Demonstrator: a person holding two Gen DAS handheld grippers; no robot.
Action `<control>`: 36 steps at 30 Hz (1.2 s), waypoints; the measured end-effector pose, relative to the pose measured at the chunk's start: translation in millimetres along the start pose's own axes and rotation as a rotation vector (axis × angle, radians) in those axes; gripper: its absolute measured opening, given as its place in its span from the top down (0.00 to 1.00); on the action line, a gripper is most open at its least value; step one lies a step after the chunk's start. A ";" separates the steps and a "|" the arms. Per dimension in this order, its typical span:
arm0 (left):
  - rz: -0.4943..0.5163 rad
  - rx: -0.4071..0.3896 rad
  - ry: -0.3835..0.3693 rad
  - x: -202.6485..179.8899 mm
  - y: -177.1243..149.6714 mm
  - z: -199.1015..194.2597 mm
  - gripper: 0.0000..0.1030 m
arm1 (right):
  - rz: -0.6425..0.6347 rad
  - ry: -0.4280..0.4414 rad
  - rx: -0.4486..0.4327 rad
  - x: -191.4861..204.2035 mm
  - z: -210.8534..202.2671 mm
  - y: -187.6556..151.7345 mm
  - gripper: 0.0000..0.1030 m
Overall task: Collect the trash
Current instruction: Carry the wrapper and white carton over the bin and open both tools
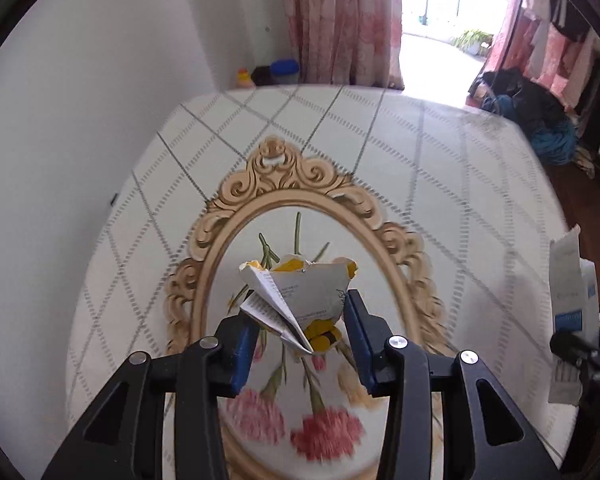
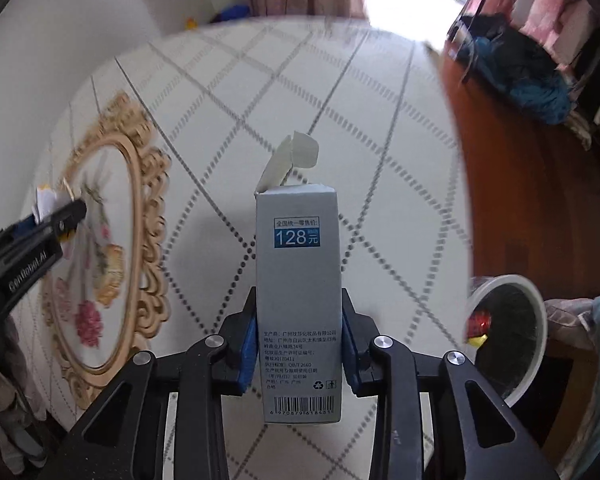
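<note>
1. The left tool (image 1: 300,332) is clamped on a crumpled paper wrapper (image 1: 296,296), white and yellow with print, held above the tabletop (image 1: 440,184). It looks light and soft, likely to slip unless pinched at its thick folds.
2. The right tool (image 2: 299,344) grips a grey carton (image 2: 299,280) by its lower sides; its flap is open at 12 o'clock. The carton seems light, stiff and crushable.
3. A white bin (image 2: 536,344) sits at 3 o'clock.

A table (image 1: 440,168) under a white cloth (image 2: 372,128) crossed by grey dashed diamond lines — printed with 1 ornate gold oval frame (image 1: 228,208) around pink flowers (image 1: 324,432). Its bare wooden edge (image 2: 500,184) shows at right — nothing visibly lies on it.
</note>
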State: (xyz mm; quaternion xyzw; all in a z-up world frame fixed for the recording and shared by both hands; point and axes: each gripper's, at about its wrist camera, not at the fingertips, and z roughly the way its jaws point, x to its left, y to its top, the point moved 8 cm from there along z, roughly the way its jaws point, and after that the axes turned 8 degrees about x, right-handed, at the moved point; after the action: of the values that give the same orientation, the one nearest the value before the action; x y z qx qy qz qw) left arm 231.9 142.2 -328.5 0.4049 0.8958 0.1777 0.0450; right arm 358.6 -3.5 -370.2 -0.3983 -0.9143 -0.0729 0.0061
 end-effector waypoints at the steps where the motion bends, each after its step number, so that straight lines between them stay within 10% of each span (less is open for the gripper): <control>1: 0.004 -0.011 -0.007 -2.0 -0.8 -9.8 0.63 | 0.029 0.029 -0.028 -3.0 -16.6 -5.3 0.65; 11: 0.163 -0.096 -0.237 -124.8 -17.5 -127.8 0.63 | 0.190 0.078 -0.240 -99.7 -150.7 -48.4 0.65; 18: 0.322 -0.046 -0.430 -267.3 -35.6 -136.1 0.63 | 0.331 0.007 -0.265 -215.5 -183.7 -106.0 0.65; 25: 0.407 0.205 -0.556 -391.4 -56.2 -45.5 0.63 | 0.467 -0.038 -0.108 -323.5 -99.6 -157.8 0.65; 36: 0.466 0.417 -0.538 -463.3 -74.0 36.4 0.61 | 0.580 0.018 0.036 -385.0 16.2 -170.9 0.65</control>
State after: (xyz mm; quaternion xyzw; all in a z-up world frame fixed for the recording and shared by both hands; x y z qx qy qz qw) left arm 497.1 -236.1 -418.0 0.6292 0.7534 -0.1144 0.1529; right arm 497.6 -396.2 -434.8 -0.6421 -0.7634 -0.0556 0.0419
